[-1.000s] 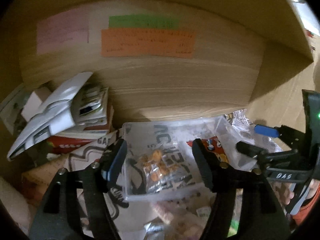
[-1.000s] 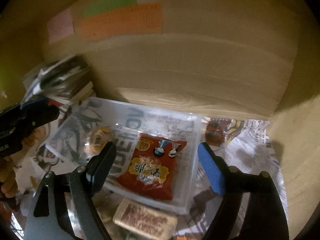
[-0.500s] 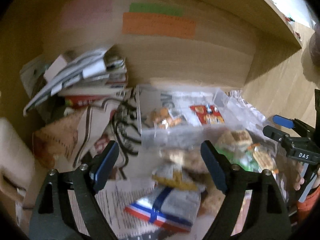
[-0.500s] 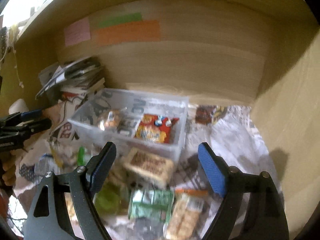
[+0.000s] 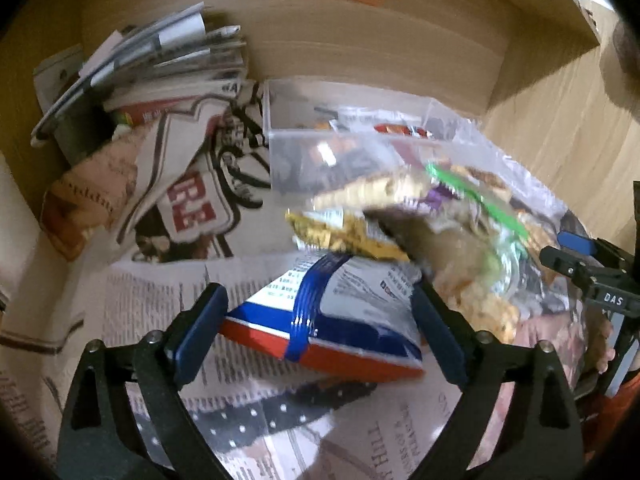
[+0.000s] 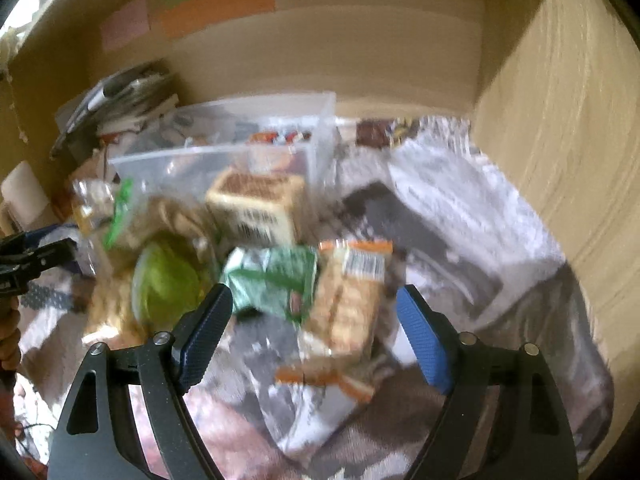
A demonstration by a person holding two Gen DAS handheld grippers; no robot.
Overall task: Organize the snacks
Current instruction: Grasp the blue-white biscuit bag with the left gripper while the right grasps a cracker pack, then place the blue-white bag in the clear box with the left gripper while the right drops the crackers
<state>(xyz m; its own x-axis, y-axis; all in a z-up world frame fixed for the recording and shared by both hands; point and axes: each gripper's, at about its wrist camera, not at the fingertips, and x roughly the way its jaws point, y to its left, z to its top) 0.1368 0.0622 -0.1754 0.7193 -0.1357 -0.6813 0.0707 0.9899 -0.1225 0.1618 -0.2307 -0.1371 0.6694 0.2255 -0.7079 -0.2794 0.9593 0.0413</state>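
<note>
Both claws stand wide with nothing between their blue pads: the left claw (image 5: 318,320) hovers over a white, blue and red snack bag (image 5: 332,312) lying flat on newspaper (image 5: 152,292), and the right claw (image 6: 316,320) hangs above a clear-wrapped biscuit pack with orange ends (image 6: 344,308), which lies just beside a crumpled green foil packet (image 6: 272,280). Behind those two sits a tan boxy snack pack with brown print (image 6: 256,208), leaning against the front wall of a clear rectangular plastic bin (image 6: 224,156). Inside the bin a red snack packet (image 5: 400,130) shows near the far right corner; the rest of its contents is too blurred to name. To the left of the green packet lies a round yellow-green wrapped snack (image 6: 168,284), and further left a loose heap of pale crackers in clear wrap. In the left wrist view a yellow crumbly-looking snack bag (image 5: 344,232) rests on the top edge of the white, blue and red bag, just in front of the bin. Printed newspaper sheets cover the tabletop all around. A slanted stack of magazines and papers (image 5: 160,64) stands at the far left against the wooden back panel (image 5: 360,40), which carries an orange paper note (image 6: 218,8) and a pink one (image 6: 124,28).
</note>
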